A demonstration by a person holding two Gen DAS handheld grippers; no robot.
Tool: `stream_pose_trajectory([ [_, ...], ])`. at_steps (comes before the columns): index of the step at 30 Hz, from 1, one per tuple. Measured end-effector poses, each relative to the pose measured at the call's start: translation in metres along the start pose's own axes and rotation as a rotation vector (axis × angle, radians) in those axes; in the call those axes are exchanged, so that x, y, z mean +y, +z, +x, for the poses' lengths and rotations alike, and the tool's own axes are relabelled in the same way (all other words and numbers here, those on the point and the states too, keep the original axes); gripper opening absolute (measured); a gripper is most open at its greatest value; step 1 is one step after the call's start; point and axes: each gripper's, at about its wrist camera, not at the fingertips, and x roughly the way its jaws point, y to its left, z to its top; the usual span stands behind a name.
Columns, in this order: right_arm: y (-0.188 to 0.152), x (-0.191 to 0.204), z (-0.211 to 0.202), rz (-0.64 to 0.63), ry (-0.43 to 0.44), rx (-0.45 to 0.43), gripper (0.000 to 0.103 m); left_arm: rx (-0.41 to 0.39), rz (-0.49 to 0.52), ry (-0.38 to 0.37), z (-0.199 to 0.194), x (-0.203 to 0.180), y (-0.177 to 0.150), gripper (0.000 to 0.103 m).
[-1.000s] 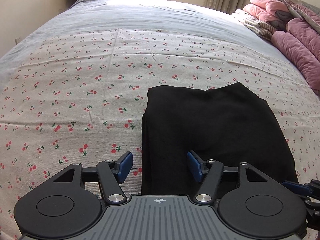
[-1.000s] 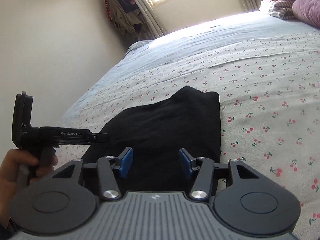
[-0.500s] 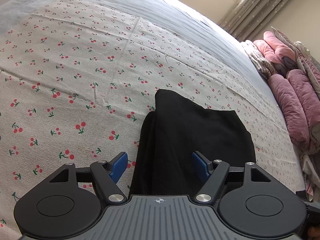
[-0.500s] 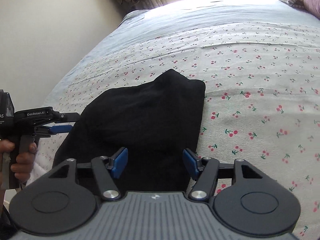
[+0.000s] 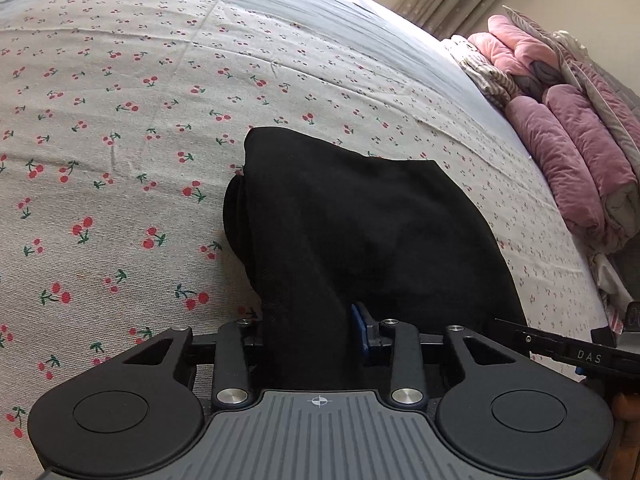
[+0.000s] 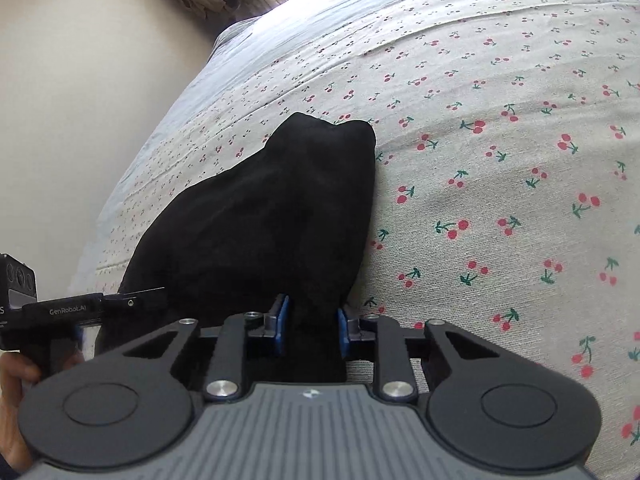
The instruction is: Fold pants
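Gripping near edge of pants point(image 5: 360, 232): left tool point(image 5: 308, 332) closing on fabric; right tool point(image 6: 310, 326) clamped.

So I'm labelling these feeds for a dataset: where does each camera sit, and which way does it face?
Left wrist: on the left claw, aimed down over the black pants on the cherry-print bedspread, folded bedding at right; right claw at the edge.
Right wrist: on the right claw, shut on the pants, wall at left; the hand holding the left claw.
Shared: pants, bedspread.
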Motion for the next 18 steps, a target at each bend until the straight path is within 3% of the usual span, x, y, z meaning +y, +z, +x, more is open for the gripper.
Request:
stream_pose_trajectory([
  [3, 0.011, 0.019, -0.018, -0.120, -0.010, -0.038, 0.000, -0.032, 0.035, 0.027, -0.006, -0.021, 0.003, 0.019],
  [7, 0.028, 0.026, -0.049, -0.230, -0.082, -0.127, 0.000, -0.129, 0.025, -0.102, -0.011, -0.051, 0.015, 0.018],
  [11, 0.048, -0.007, -0.070, -0.172, -0.124, -0.190, 0.000, -0.119, 0.020, -0.090, 0.023, -0.079, 0.016, 0.018],
  [13, 0.051, -0.024, -0.063, -0.174, -0.173, -0.178, 0.000, -0.106, 0.044, -0.037, 0.047, -0.090, 0.012, 0.021],
  [15, 0.046, -0.047, -0.038, -0.124, -0.238, -0.102, 0.000, -0.096, 0.040, 0.007, 0.059, -0.090, 0.008, 0.028],
  [17, 0.040, -0.058, -0.025, -0.119, -0.270, -0.064, 0.001, -0.084, 0.006, -0.018, 0.057, -0.082, 0.009, 0.031],
  [18, 0.040, -0.059, -0.025, -0.118, -0.277, -0.067, 0.007, -0.075, -0.003, -0.023, 0.054, -0.079, 0.011, 0.032],
])
